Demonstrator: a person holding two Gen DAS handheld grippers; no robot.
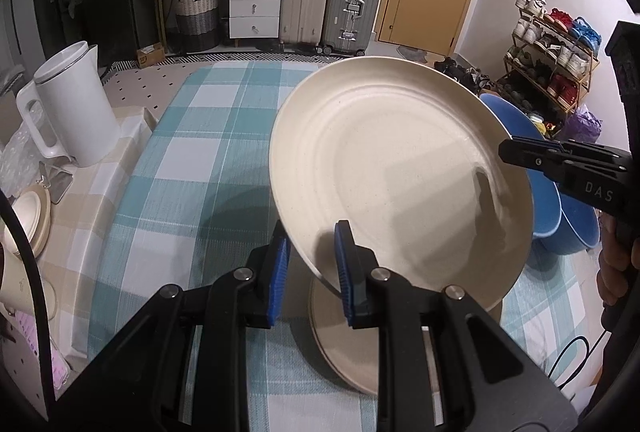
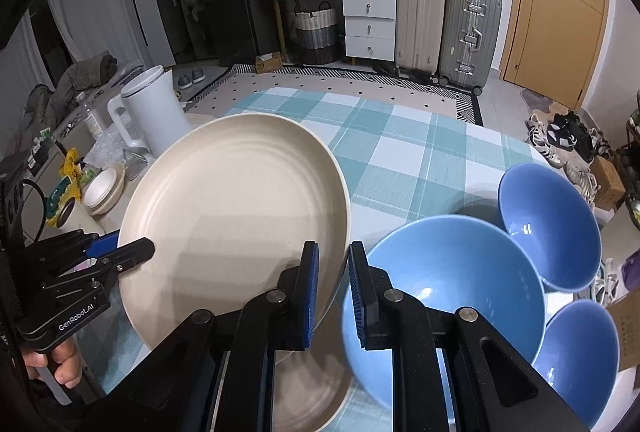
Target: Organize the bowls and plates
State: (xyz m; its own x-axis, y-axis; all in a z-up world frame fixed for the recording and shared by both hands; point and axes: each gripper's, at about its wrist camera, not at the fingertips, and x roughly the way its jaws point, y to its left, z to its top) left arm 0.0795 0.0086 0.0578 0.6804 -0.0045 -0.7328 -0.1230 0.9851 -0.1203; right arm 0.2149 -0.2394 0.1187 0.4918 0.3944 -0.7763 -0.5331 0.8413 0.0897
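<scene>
While the left hand-held gripper pinches the near rim of a matte cream plate between narrow blue ribbed pads, the right hand-held gripper clamps the opposite rim. Tilted, the round ridged plate hangs above another cream plate on the checked-cloth worktop, beside three glossy blue bowls.

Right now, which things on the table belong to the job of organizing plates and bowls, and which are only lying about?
Belong to the job:
- lifted cream plate, gripped by left gripper and right gripper
- cream plate underneath
- three blue bowls

Lying about:
- white kettle
- small lidded container
</scene>
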